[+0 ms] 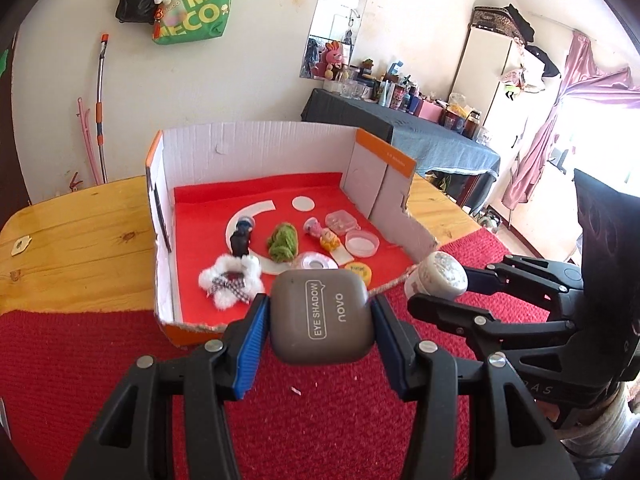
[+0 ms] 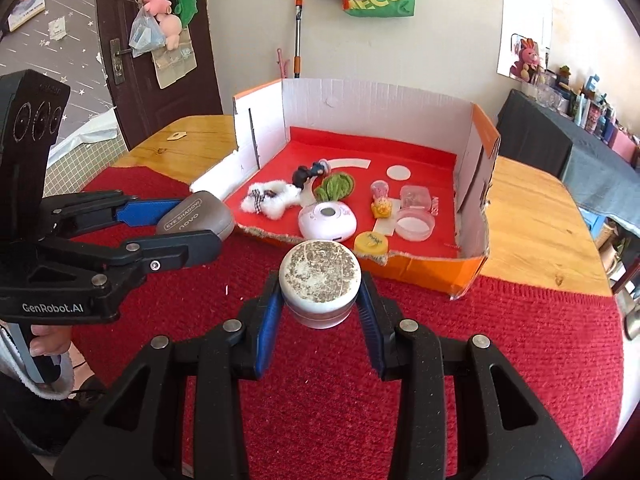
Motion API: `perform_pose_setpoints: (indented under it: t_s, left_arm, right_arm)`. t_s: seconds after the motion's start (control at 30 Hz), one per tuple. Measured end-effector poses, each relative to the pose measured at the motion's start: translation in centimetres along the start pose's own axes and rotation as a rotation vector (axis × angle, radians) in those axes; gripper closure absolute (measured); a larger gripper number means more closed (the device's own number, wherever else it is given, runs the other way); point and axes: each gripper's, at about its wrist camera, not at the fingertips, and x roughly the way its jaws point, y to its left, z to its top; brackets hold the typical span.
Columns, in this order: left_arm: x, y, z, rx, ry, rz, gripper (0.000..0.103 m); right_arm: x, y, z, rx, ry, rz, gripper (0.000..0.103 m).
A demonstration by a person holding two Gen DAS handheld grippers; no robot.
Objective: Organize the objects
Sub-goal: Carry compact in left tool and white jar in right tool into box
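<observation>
- The grey eye-shadow case [image 1: 322, 316] is being held in the left tongs [image 1: 316, 332], low in the centre of the left wrist frame, with the blue pads [image 1: 250, 344] pressing on its two opposite side edges and its lid facing the camera.
- The case is being judged light, stiff and smooth-shelled; with its rounded corners it could be twisting or sliding between the pads, so the flat mid-sides are being taken as the right place to grip, as is being done now.
- The small round jar [image 2: 320, 280] with the speckled white lid is being clasped by the right tongs [image 2: 320, 304], in the centre of the right wrist frame, the pads bearing on its wall just below the lid.
- The jar is being judged rigid and somewhat heavier than the case, possibly glass or thick plastic and so breakable if dropped; a grip across the body rather than on the lid is being preferred, since the lid may be loose.
- Both things are being carried above the red knitted mat [image 2: 480, 360] on the desk [image 1: 80, 240], just in front of the torn front edge of the cardboard box [image 1: 256, 140], in the middle of each frame.
- Inside the box, on its red lining, small items are lying close together: a white fluffy bow [image 1: 230, 282], a green yarn piece [image 1: 283, 240], a round pink compact [image 2: 327, 222], a yellow cap [image 2: 372, 242].
- Free room is being seen at the back of the box, so setting down there is being judged safer.
</observation>
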Motion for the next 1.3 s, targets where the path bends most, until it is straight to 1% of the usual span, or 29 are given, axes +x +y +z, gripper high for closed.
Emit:
perform_pose_setpoints:
  t_s: [0.03, 0.1, 0.17, 0.3, 0.43, 0.5, 0.6, 0.8, 0.93, 1.03, 1.2, 1.3]
  left_arm:
    - [0.4, 0.0, 1.0, 0.007, -0.002, 0.002, 0.05]
    - [1.3, 0.2, 2.9, 0.013, -0.001, 0.029, 0.05]
    - [2.4, 0.6, 4.8, 0.017, 0.003, 0.043, 0.05]
    - [5.2, 2.0, 7.9, -0.031, 0.047, 0.05, 0.05]
    - [7.9, 2.8, 9.8, -0.045, 0.096, 0.066, 0.05]
    - [9.1, 3.1, 10.3, -0.054, 0.115, 0.085, 0.05]
    - [10.9, 3.4, 11.0, -0.058, 0.148, 0.089, 0.05]
    - [14.2, 4.3, 11.9, -0.081, 0.203, 0.117, 0.05]
    - [16.0, 5.3, 12.2, -0.115, 0.23, 0.131, 0.05]
    - [17.0, 5.7, 12.3, -0.133, 0.249, 0.129, 0.05]
    - [18.3, 6.2, 12.3, -0.145, 0.272, 0.153, 0.05]
    - [19.0, 6.8, 12.4, -0.167, 0.288, 0.154, 0.05]
  right_arm:
    - [0.1, -0.2, 0.8, -0.006, -0.003, -0.005, 0.068]
    - [0.6, -0.5, 2.4, -0.024, -0.006, -0.029, 0.068]
    - [1.4, -0.9, 4.0, -0.043, 0.006, -0.048, 0.068]
    - [3.8, -2.1, 6.6, -0.039, 0.055, -0.059, 0.068]
    - [6.3, -3.6, 8.4, -0.03, 0.097, -0.102, 0.068]
    - [7.6, -4.3, 9.1, -0.027, 0.124, -0.116, 0.068]
    - [9.3, -5.4, 9.8, -0.02, 0.157, -0.137, 0.068]
    - [12.0, -6.3, 10.6, -0.016, 0.214, -0.152, 0.068]
    - [13.6, -6.9, 11.0, -0.01, 0.247, -0.156, 0.068]
    - [14.9, -7.0, 11.0, -0.022, 0.28, -0.164, 0.068]
    - [17.0, -7.1, 11.0, -0.048, 0.329, -0.19, 0.068]
    - [18.0, -7.5, 11.0, -0.045, 0.351, -0.189, 0.068]
